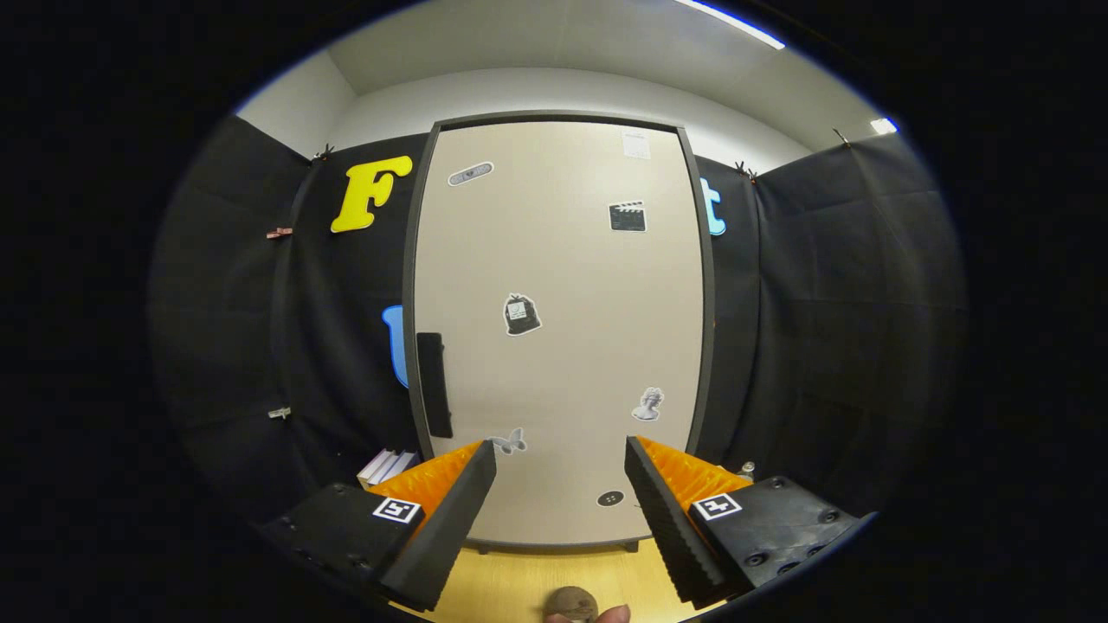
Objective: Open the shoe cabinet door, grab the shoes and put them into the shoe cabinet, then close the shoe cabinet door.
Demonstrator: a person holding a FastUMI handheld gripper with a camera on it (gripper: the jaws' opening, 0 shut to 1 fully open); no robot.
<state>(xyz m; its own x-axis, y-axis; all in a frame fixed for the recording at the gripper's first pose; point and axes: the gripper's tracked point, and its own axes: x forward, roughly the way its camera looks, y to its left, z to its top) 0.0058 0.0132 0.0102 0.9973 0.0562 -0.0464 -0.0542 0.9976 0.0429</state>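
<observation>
A tall beige shoe cabinet door (563,329) with a dark frame stands shut straight ahead of me, with several small stickers on it. Its dark vertical handle (434,384) sits on the door's left side, just above my left finger. My gripper (561,459) is open, fingers spread wide with nothing between them, pointing at the lower part of the door from a short distance. A small brownish round thing (571,603) lies on the wooden surface below the fingers; I cannot tell what it is.
The cabinet stands on a light wooden surface (519,580). Black cloth walls close in on both sides. A few books (386,466) lie at the cabinet's lower left. A fingertip (611,615) of a person shows beneath the fingers.
</observation>
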